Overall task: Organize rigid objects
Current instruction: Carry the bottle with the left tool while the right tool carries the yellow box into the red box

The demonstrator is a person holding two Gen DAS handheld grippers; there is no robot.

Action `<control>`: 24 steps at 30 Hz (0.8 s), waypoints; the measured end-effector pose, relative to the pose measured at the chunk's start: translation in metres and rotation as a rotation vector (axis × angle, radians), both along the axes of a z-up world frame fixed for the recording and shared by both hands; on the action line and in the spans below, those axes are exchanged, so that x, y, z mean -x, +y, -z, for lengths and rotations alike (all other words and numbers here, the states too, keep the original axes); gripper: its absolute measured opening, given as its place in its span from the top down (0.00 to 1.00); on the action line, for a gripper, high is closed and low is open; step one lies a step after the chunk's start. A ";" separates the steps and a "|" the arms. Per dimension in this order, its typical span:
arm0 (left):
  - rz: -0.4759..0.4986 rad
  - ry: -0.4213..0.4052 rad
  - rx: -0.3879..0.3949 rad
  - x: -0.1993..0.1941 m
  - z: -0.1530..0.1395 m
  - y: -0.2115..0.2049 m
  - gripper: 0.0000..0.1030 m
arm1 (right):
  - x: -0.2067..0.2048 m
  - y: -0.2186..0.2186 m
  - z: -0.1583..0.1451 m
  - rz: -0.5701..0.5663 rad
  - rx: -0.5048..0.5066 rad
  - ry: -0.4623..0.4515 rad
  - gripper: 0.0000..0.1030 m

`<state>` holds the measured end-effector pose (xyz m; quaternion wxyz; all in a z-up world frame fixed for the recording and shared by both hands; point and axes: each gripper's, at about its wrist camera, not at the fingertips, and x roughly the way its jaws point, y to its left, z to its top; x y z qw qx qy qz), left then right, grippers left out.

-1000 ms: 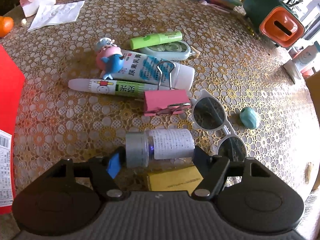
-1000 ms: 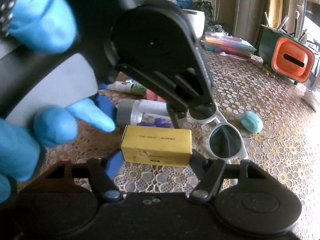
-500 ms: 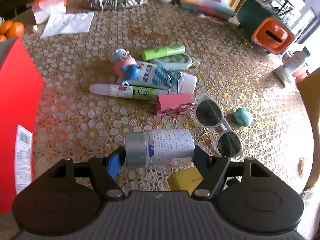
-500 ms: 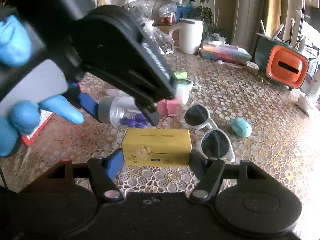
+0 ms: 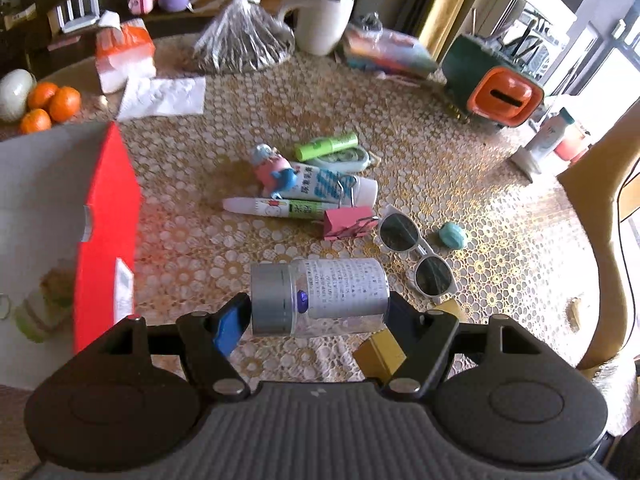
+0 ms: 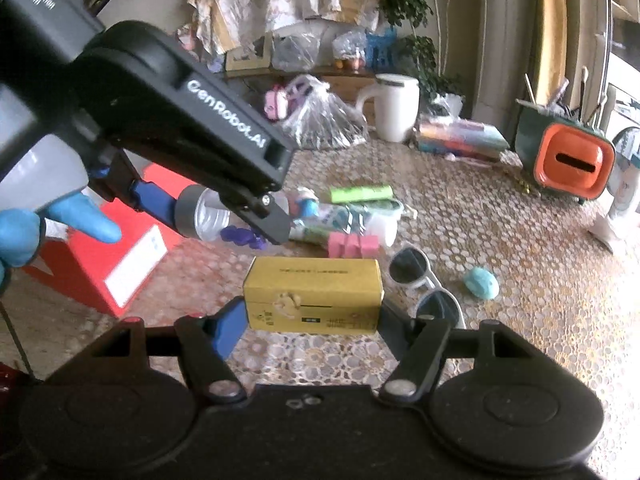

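Above the patterned table (image 5: 248, 120), a clear bottle (image 5: 320, 298) with a grey cap is clamped sideways between the left gripper (image 5: 318, 314) fingers, beside a red box (image 5: 106, 240). A yellow box (image 6: 314, 300) is clamped lengthwise by the right gripper (image 6: 312, 320). Sunglasses (image 6: 424, 284) and a pink clip (image 5: 346, 222) are left on the table.

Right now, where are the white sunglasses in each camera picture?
Left wrist view: the sunglasses lie right of centre on the table, just beyond the bottle held in the left gripper.
Right wrist view: the sunglasses lie right of centre, beside the yellow box held in the right gripper.
Shared landmark: the small teal egg-shaped thing sits just right of them in both.
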<state>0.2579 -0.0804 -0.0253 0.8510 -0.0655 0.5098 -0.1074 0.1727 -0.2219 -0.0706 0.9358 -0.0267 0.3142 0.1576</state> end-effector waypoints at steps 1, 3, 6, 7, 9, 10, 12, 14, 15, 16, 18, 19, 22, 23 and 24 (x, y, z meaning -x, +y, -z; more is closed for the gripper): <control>-0.001 -0.008 0.001 0.003 -0.004 0.005 0.29 | 0.003 0.002 -0.005 -0.006 -0.006 -0.003 0.33; -0.006 -0.025 0.001 0.011 -0.012 0.015 0.29 | 0.007 0.005 -0.014 -0.018 -0.021 -0.012 0.33; -0.015 -0.046 0.004 0.019 -0.022 0.030 0.29 | 0.013 0.012 -0.027 -0.041 -0.034 -0.030 0.33; -0.019 -0.053 0.004 0.022 -0.025 0.036 0.29 | 0.015 0.016 -0.032 -0.050 -0.036 -0.037 0.33; -0.028 -0.061 0.005 0.027 -0.030 0.048 0.29 | 0.018 0.021 -0.039 -0.065 -0.037 -0.046 0.33; -0.034 -0.064 0.005 0.029 -0.032 0.054 0.29 | 0.019 0.025 -0.042 -0.075 -0.038 -0.050 0.33; -0.048 -0.071 0.003 0.034 -0.036 0.067 0.29 | 0.022 0.032 -0.049 -0.092 -0.039 -0.058 0.33; -0.059 -0.083 0.001 0.040 -0.041 0.080 0.29 | 0.022 0.039 -0.054 -0.109 -0.041 -0.065 0.33; -0.064 -0.088 0.000 0.042 -0.042 0.085 0.29 | 0.023 0.043 -0.057 -0.118 -0.041 -0.068 0.33; -0.069 -0.092 -0.003 0.044 -0.044 0.091 0.29 | 0.023 0.048 -0.059 -0.128 -0.041 -0.070 0.33; -0.083 -0.099 -0.009 0.049 -0.046 0.104 0.29 | 0.022 0.057 -0.063 -0.146 -0.042 -0.073 0.33; -0.088 -0.101 -0.010 0.051 -0.046 0.109 0.29 | 0.022 0.062 -0.065 -0.155 -0.040 -0.074 0.33; -0.107 -0.105 -0.013 0.056 -0.047 0.127 0.29 | 0.018 0.077 -0.069 -0.180 -0.038 -0.072 0.33; -0.115 -0.107 -0.015 0.058 -0.047 0.133 0.29 | 0.017 0.083 -0.070 -0.187 -0.033 -0.072 0.33; -0.123 -0.108 -0.017 0.058 -0.047 0.140 0.29 | 0.016 0.089 -0.071 -0.193 -0.027 -0.073 0.33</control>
